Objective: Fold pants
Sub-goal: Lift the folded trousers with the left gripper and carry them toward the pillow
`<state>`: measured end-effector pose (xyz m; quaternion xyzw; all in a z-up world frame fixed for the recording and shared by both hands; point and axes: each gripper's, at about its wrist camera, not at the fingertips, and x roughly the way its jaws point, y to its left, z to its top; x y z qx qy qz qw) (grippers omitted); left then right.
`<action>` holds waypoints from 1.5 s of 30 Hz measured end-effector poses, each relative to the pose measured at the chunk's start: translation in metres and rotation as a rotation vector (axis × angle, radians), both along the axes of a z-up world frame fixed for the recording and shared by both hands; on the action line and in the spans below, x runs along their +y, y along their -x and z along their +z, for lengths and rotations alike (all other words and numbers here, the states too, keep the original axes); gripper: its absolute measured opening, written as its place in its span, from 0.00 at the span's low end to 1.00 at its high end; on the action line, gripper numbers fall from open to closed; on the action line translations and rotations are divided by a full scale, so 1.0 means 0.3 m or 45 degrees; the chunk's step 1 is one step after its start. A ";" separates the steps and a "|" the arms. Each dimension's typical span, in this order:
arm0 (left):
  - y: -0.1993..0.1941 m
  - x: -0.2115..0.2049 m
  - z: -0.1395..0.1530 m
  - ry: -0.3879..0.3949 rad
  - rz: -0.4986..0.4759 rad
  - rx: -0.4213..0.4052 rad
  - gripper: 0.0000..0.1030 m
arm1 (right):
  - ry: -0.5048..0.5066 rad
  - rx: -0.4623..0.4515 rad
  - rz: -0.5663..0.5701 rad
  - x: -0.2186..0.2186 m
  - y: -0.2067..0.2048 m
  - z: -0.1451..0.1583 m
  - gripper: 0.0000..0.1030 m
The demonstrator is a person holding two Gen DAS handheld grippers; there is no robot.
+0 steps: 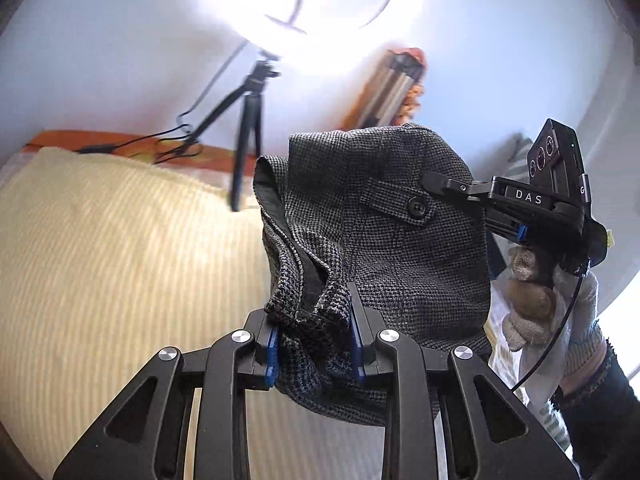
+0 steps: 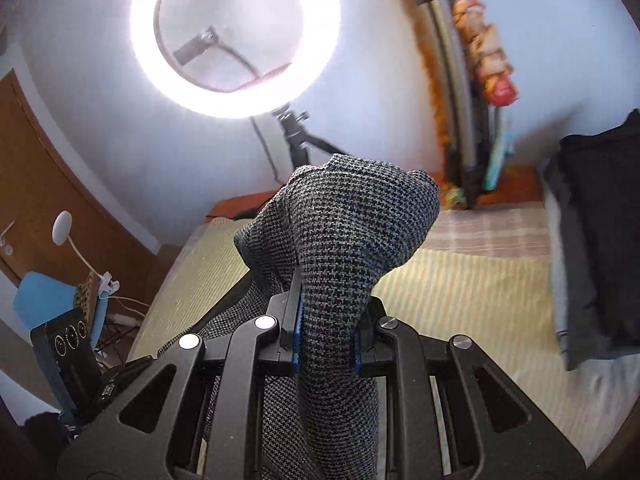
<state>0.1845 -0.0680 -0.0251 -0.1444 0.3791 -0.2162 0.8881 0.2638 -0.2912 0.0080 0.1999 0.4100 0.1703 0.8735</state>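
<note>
The grey houndstooth pants (image 1: 384, 216) hang in the air above the bed, held up by both grippers. My left gripper (image 1: 316, 344) is shut on a bunched edge of the waistband, with a buttoned pocket flap (image 1: 400, 204) showing above it. My right gripper (image 2: 326, 340) is shut on a thick fold of the same pants (image 2: 344, 232). It also shows in the left wrist view (image 1: 440, 184), gripping the pants at the right side in a gloved hand (image 1: 532, 300). The lower part of the pants is hidden.
A pale yellow striped bedspread (image 1: 100, 248) covers the bed below. A lit ring light (image 2: 236, 36) on a black tripod (image 1: 244, 136) stands at the bed's far edge. Dark folded clothes (image 2: 600, 240) lie at the right. A wooden door (image 2: 48, 200) is at the left.
</note>
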 end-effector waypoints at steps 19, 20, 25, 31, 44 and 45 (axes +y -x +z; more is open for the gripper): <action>-0.159 -0.652 0.080 0.103 -0.242 -0.180 0.24 | 0.309 -0.090 -0.197 -0.571 -0.003 0.251 0.18; -0.173 -0.689 0.084 0.108 -0.247 -0.192 0.24 | 0.323 -0.094 -0.209 -0.599 -0.010 0.262 0.18; -0.228 -0.848 0.076 0.131 -0.278 -0.202 0.24 | 0.399 -0.108 -0.243 -0.731 -0.045 0.287 0.18; -0.289 -0.980 0.021 0.104 -0.263 -0.191 0.24 | 0.439 -0.085 -0.237 -0.852 -0.125 0.243 0.18; -0.358 -1.050 -0.102 0.033 -0.286 -0.077 0.26 | 0.418 0.065 -0.280 -1.040 -0.240 -0.022 0.21; -0.361 -1.052 -0.099 0.020 -0.293 -0.080 0.27 | 0.416 0.075 -0.293 -1.056 -0.241 -0.035 0.25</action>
